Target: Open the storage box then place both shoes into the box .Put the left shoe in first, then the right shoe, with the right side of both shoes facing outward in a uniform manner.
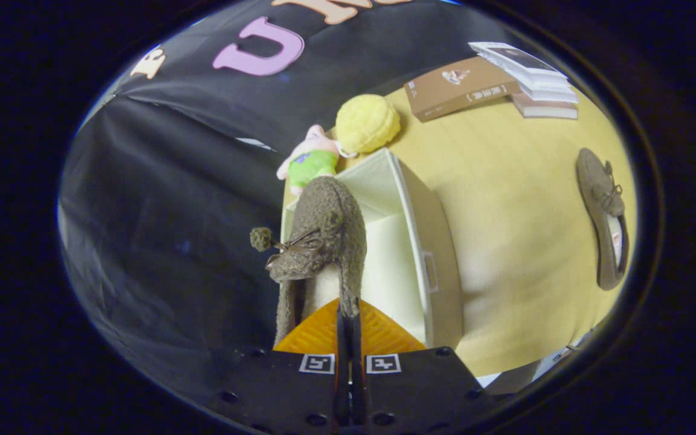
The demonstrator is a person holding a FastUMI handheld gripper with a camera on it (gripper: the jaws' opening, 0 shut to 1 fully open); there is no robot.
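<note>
Clearly, the gripper [348, 317] was pressed nearly together, pinching the heel rim of a brown fuzzy shoe [324, 235] between both fingers. The shoe was held out ahead of the fingers, toe pointing away, with its small bow and pom-pom turned toward the booth wall side. Just beyond and partly beneath it, the cream storage box [411, 241] was seen open, its pale inside exposed and a small handle showing on the near wall. Past the box, a pink plush toy [310, 162] and a yellow knitted ball [367, 122] were set close to its far corner. Well apart on the yellow counter [505, 199], the second brown shoe [605, 220] lay on its own, and a brown book [460, 87] with a stack of books [532, 78] rested at the far end.

A thin pinch on soft rim fabric was judged likely to slip, so the shoe could be dropped outside the opening. The toe might also be caught on the box wall, and the wrong side could be left facing outward.
</note>
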